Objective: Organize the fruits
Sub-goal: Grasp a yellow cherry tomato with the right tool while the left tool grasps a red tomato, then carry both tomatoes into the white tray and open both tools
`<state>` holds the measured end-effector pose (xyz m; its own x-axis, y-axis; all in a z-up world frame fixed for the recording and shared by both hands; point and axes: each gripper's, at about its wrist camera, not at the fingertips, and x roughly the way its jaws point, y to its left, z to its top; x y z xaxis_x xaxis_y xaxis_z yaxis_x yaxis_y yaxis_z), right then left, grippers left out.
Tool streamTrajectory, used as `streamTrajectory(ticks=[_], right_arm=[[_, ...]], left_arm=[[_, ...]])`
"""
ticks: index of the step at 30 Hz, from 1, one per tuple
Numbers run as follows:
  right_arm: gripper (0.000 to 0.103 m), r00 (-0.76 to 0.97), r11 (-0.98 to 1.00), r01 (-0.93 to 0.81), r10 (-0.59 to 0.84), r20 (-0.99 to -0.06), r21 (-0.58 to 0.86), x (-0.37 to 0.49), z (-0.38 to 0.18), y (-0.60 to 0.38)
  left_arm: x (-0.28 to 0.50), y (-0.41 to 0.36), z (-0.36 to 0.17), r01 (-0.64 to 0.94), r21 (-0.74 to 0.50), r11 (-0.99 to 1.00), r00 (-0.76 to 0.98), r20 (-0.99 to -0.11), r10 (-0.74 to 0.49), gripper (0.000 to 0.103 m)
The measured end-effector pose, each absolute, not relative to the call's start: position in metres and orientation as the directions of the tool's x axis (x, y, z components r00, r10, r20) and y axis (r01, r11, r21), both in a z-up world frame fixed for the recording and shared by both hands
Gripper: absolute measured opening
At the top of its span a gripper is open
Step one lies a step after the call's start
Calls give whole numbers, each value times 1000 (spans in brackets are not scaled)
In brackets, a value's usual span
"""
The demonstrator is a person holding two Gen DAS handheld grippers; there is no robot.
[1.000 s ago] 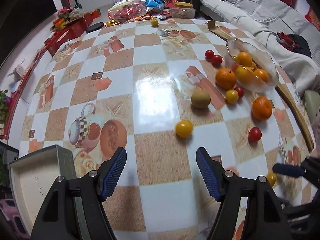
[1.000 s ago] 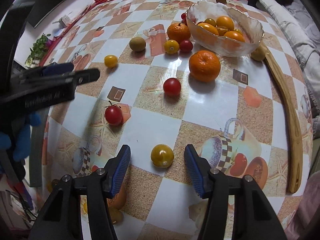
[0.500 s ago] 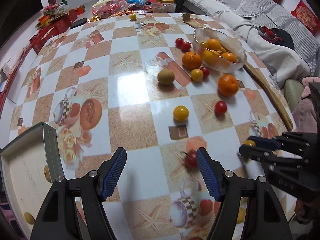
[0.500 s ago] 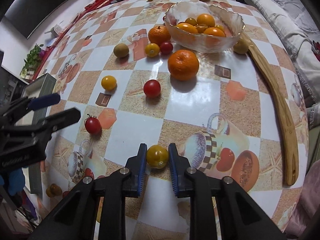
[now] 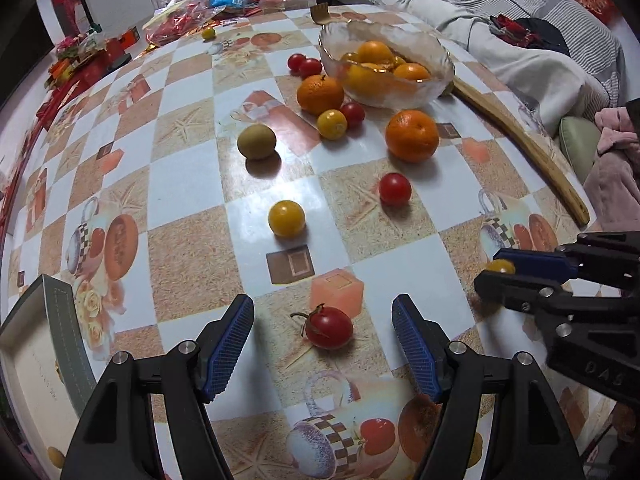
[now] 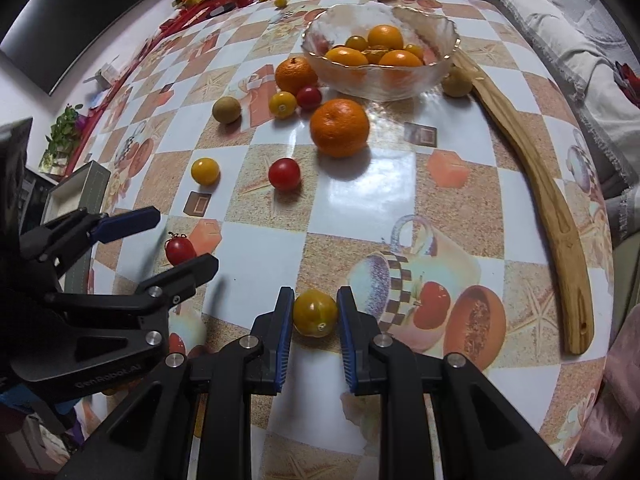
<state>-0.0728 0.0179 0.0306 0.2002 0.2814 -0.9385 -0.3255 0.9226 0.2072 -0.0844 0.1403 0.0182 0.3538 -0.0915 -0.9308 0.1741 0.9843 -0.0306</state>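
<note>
My right gripper (image 6: 315, 318) is shut on a small yellow tomato (image 6: 315, 317) near the table's front edge; that gripper (image 5: 492, 270) also shows at the right of the left wrist view. My left gripper (image 5: 322, 330) is open around a red stemmed tomato (image 5: 329, 327), which lies on the table between the fingers without touching them. A glass bowl (image 5: 434, 86) at the back holds several oranges and yellow fruits. Loose oranges (image 5: 412, 135), a kiwi (image 5: 256, 142), a yellow tomato (image 5: 286, 218) and a red tomato (image 5: 395, 189) lie in front of the bowl.
A long wooden spatula (image 6: 548, 200) lies along the table's right side. An open grey box (image 5: 36, 360) stands at the front left edge. Snack bags and clutter (image 5: 188, 20) fill the far end. A sofa with blankets (image 5: 520, 40) is beyond the right edge.
My left gripper has moved forward and now straddles the red stemmed tomato. My right gripper, open one second ago, has stayed shut on the yellow tomato since half a second ago.
</note>
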Motion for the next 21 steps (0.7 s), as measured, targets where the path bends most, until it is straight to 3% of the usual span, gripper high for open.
streamTrajectory(ticks=[1,2,3,5,11,21], right_arm=[[23,200,924,-321,281,-939,208,-73,30,16],[23,200,925,-319,280,-939,208,-73,30,15],[23,200,926,-316,280,-939,208,-73,30,14],[23,197,928,-304,282,-939,215,-74,29,12],[23,190,932,-271,298,-936,241,-76,33,9],[24,192,902,-330,354,-916,279,-78,62,47]], left_arm=[[-85,140,17,170,-28,985,351,-932,-87,65],[-85,139,15,170,-24,985,348,-934,-83,48],[-85,138,14,169,-17,985,352,-933,-77,47],[-85,137,15,179,-23,983,364,-927,-88,29],[-92,150,24,131,-109,985,358,-922,-149,29],[-125,214,69,-24,-130,991,440,-892,-107,29]])
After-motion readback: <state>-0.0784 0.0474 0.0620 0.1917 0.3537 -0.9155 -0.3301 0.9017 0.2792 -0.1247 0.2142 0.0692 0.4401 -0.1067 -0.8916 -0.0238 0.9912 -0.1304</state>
